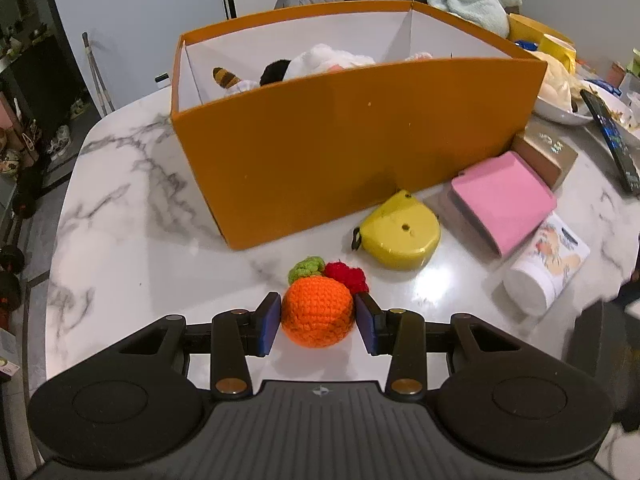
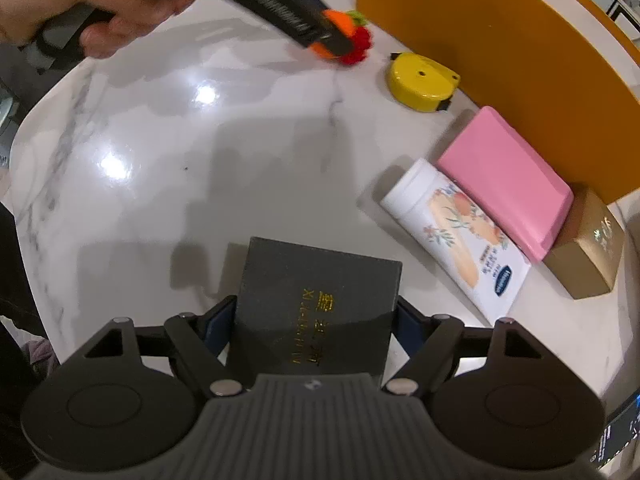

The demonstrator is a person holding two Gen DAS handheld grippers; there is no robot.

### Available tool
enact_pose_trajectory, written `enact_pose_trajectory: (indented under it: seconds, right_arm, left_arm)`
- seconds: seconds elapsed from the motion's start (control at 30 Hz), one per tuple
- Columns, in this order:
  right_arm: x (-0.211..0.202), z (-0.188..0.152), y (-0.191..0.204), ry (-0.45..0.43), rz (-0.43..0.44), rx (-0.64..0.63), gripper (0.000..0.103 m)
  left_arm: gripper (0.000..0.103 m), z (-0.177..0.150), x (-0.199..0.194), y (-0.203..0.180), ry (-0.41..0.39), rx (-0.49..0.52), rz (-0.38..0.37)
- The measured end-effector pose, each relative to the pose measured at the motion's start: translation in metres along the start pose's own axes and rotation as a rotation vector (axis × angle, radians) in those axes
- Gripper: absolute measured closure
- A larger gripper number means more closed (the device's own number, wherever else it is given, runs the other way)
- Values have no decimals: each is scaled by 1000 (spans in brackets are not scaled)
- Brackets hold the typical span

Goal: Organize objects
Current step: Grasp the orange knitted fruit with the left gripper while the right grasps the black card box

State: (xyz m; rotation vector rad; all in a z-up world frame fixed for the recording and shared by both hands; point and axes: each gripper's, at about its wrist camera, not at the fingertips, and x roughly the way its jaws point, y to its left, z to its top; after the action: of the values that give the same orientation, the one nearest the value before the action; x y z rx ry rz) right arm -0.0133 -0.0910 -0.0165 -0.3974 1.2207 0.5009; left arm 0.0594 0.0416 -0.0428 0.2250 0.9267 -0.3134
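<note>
My left gripper (image 1: 318,320) is shut on an orange crocheted fruit toy (image 1: 317,310) with a green leaf and a red bit, low over the marble table (image 1: 132,248). It also shows in the right wrist view (image 2: 340,34). My right gripper (image 2: 316,320) is shut on a black box with gold lettering (image 2: 316,300), over the table's near side. A big orange storage box (image 1: 352,148) stands behind, with plush toys (image 1: 320,64) inside.
In front of the orange box lie a yellow tape measure (image 1: 400,232), a pink case (image 1: 504,196), a white tube (image 1: 544,268) and a gold-brown box (image 1: 548,152). A bowl (image 1: 560,112) and a phone (image 1: 612,140) lie at the far right.
</note>
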Motion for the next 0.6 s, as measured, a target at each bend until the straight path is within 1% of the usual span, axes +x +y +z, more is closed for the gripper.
enact_pose_trajectory:
  seconds: [0.17, 0.23, 0.33, 0.37, 0.53, 0.6]
  right_arm:
    - [-1, 1, -19, -13, -6, 29, 23]
    - [5, 7, -11, -22, -6, 39, 23]
    - [7, 8, -15, -36, -13, 55, 23]
    - [9, 12, -15, -40, -15, 60, 23]
    - [-7, 8, -22, -74, -26, 99, 23]
    - [-11, 7, -27, -84, -31, 114, 23]
  left_arm:
    - [56, -3, -5, 5, 4, -2, -9]
    - [56, -3, -8, 7, 2, -3, -18]
    - [56, -4, -13, 9, 1, -1, -38]
    - [56, -4, -16, 9, 0, 2, -48]
    - [56, 1, -36, 7, -8, 22, -85]
    - [56, 5, -48, 4, -28, 32, -99]
